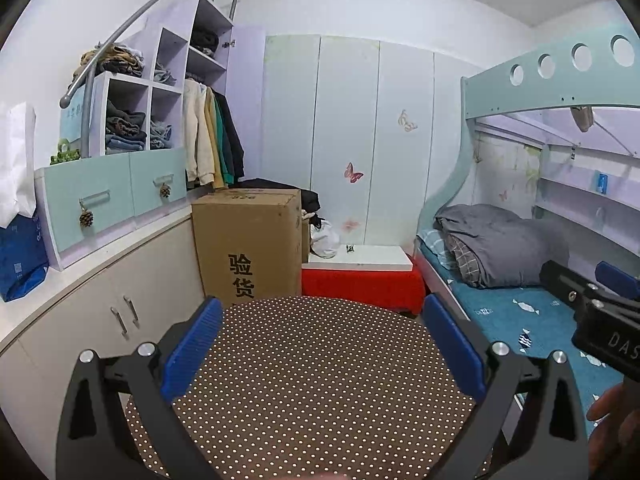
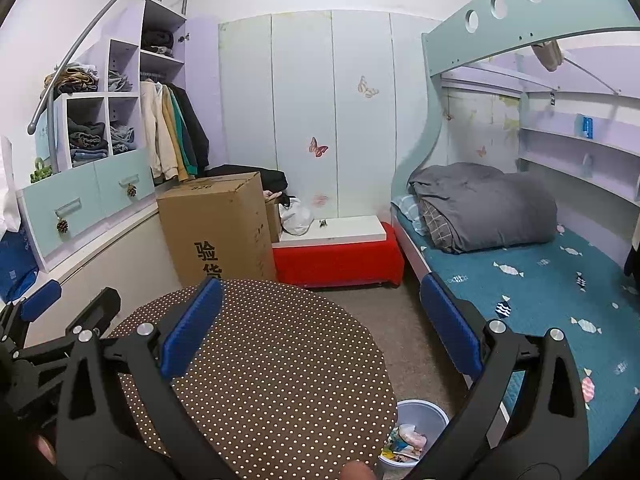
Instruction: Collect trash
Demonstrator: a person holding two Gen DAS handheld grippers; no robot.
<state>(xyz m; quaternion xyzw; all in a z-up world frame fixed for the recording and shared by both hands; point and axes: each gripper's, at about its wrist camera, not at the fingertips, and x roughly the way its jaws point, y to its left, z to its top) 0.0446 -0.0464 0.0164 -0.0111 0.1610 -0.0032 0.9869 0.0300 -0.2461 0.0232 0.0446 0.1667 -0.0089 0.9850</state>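
A round table with a brown polka-dot cloth (image 1: 320, 380) lies below both grippers; it also shows in the right wrist view (image 2: 272, 360). My left gripper (image 1: 322, 344) is open and empty above the table. My right gripper (image 2: 320, 328) is open and empty above the table's right side. A grey trash bin (image 2: 420, 420) stands on the floor at the table's right edge, with crumpled wrappers (image 2: 408, 438) inside. The right gripper shows at the right edge of the left wrist view (image 1: 600, 304); the left gripper shows at the left edge of the right wrist view (image 2: 40, 320).
A cardboard box (image 1: 248, 244) stands behind the table, with a red bench (image 1: 360, 284) beside it. A bunk bed with a blue sheet and grey duvet (image 2: 488, 208) is on the right. A low cabinet and shelves (image 1: 100, 200) line the left wall.
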